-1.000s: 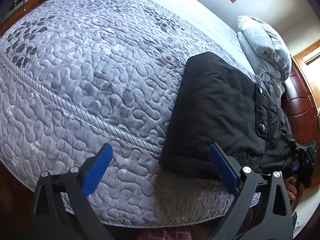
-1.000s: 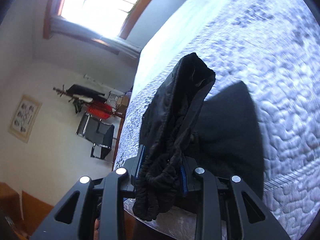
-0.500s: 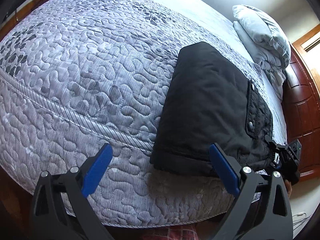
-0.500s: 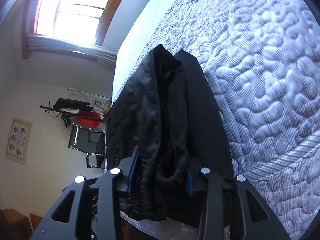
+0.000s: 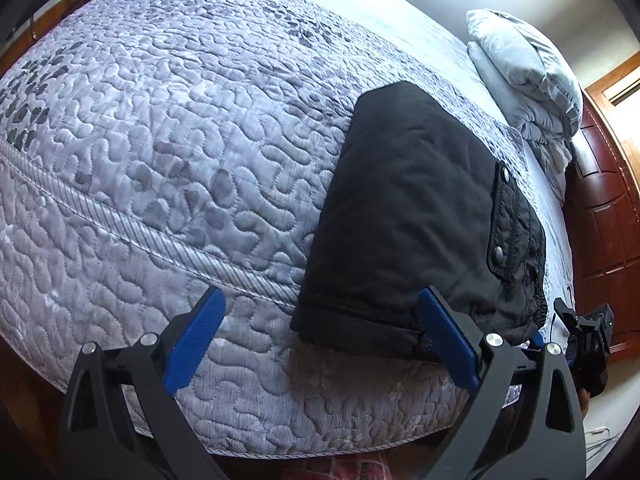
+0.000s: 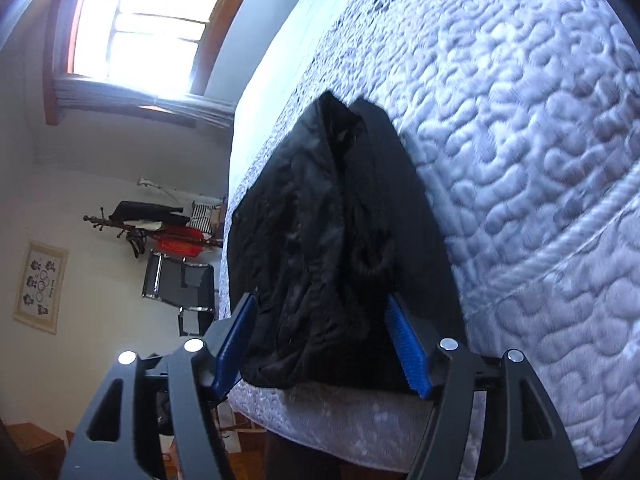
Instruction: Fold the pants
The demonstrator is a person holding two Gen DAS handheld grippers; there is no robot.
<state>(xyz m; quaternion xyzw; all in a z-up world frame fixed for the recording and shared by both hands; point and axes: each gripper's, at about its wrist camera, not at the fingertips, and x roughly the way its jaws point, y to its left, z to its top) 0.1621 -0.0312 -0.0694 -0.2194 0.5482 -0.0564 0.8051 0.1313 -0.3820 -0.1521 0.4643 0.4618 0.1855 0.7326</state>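
Black pants [image 5: 408, 216] lie folded into a flat rectangle on the grey quilted bed [image 5: 180, 140], near its front edge, with a snap pocket on the right side. My left gripper [image 5: 320, 296] hangs open above the bed edge with nothing between its fingers; its right finger overlaps the pants' near hem. In the right wrist view, the bunched waistband end of the pants [image 6: 320, 240] rests on the mattress between the blue pads of my right gripper [image 6: 320, 304], whose jaws are opening. The right gripper [image 5: 588, 340] also shows at the pants' right end.
Folded pillows [image 5: 524, 76] are stacked at the bed's head, against a dark wooden headboard [image 5: 608, 220]. Beyond the bed's far side are a bright window [image 6: 148, 20], a coat rack [image 6: 160, 228] and a black chair [image 6: 180, 284]. The quilt [image 6: 520, 120] spreads wide beside the pants.
The right gripper has sunk toward the bed and its jaws have spread; the lifted pants end now lies on the mattress. The left gripper has hardly moved.
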